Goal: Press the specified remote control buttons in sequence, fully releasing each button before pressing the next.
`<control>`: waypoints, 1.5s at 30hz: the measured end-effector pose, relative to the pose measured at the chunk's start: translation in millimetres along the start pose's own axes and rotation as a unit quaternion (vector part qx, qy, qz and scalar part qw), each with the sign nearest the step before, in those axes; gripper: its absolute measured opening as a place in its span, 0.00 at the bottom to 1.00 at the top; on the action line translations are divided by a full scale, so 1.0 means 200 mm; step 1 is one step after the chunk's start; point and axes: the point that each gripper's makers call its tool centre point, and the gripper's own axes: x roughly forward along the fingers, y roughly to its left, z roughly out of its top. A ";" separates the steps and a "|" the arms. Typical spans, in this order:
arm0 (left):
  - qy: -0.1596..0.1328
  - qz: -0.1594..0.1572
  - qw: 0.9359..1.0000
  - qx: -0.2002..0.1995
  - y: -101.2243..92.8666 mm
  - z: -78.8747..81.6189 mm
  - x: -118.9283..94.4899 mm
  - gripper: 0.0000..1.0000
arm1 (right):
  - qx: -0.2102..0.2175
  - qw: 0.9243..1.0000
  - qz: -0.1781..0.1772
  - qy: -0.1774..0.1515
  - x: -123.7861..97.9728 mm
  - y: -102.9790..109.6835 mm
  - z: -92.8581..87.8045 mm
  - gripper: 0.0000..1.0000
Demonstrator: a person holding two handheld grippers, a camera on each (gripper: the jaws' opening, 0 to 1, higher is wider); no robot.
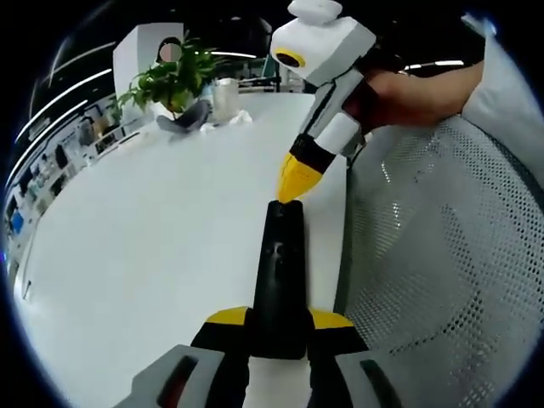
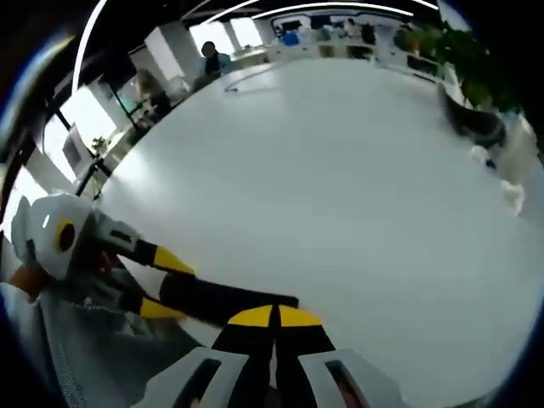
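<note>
- Black remote (image 1: pixel 279 280) clamped between my left gripper (image 1: pixel 279 327) jaws, its far end sticking out over the white table (image 1: pixel 153 246).
- Right gripper (image 1: pixel 297 180) w/ yellow tips pinched together, tip touching remote's far end.
- In right gripper view: my closed right gripper (image 2: pixel 274 317) just above remote (image 2: pixel 223 299); left gripper (image 2: pixel 157 285) clamps it from the left.
- Mesh chair (image 1: pixel 442 272) beside table; plant (image 1: pixel 174 78) at far edge.

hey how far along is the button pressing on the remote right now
Done: the left tongs are shut on the black remote, holding it over the white table. In hand: the right tongs, closed to a point, touch the remote's far end, apparently pressing. Left: releasing and any further presses; which buttons are already pressed cannot be told.
</note>
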 end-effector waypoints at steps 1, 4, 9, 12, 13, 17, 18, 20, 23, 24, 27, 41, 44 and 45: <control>0.000 0.000 1.000 0.001 0.00 0.00 0.00 0.24 | 0.001 1.000 0.005 -0.004 0.00 0.01 0.01 0.00; 0.000 0.000 1.000 0.001 0.00 0.00 0.00 0.24 | 0.006 1.000 0.015 -0.005 0.01 0.02 0.01 0.00; -0.001 0.000 1.000 0.001 0.00 0.00 0.00 0.24 | 0.010 1.000 0.019 0.009 0.03 0.02 -0.02 0.00; -0.001 0.000 1.000 0.000 0.00 0.00 0.00 0.24 | 0.012 1.000 0.022 0.008 0.02 0.03 -0.02 0.00; -0.001 0.000 1.000 0.000 0.00 0.00 0.00 0.24 | 0.012 1.000 0.023 0.007 0.03 0.03 -0.01 0.00; -0.002 -0.001 1.000 0.000 0.00 0.00 0.00 0.24 | 0.008 1.000 0.023 0.015 0.04 0.04 -0.03 0.00; -0.002 -0.001 1.000 0.000 0.00 0.00 0.00 0.24 | 0.003 1.000 0.023 0.018 0.04 0.04 -0.04 0.00; -0.003 -0.001 1.000 0.000 0.00 0.00 0.00 0.24 | -0.013 1.000 0.016 0.016 0.04 0.05 -0.03 0.00; -0.003 -0.001 1.000 -0.001 0.00 0.00 0.00 0.24 | -0.030 0.999 0.010 0.019 0.04 0.05 -0.05 0.00; -0.003 -0.001 1.000 -0.001 0.00 0.00 0.00 0.24 | -0.032 0.999 0.010 0.019 0.04 0.04 -0.05 0.00; -0.003 -0.002 1.000 -0.002 0.00 0.00 0.00 0.24 | -0.021 1.000 0.012 0.016 0.04 0.03 -0.05 0.00; -0.002 -0.002 1.000 0.001 0.00 0.00 0.00 0.24 | 0.033 0.999 0.031 0.007 0.04 0.03 -0.04 0.00; -0.001 -0.002 1.000 0.001 0.00 0.00 0.00 0.24 | 0.008 0.999 0.033 0.010 0.04 0.03 -0.04 0.00; -0.001 -0.002 1.000 0.001 0.00 0.00 0.00 0.24 | 0.009 0.999 0.033 0.011 0.04 0.03 -0.04 0.00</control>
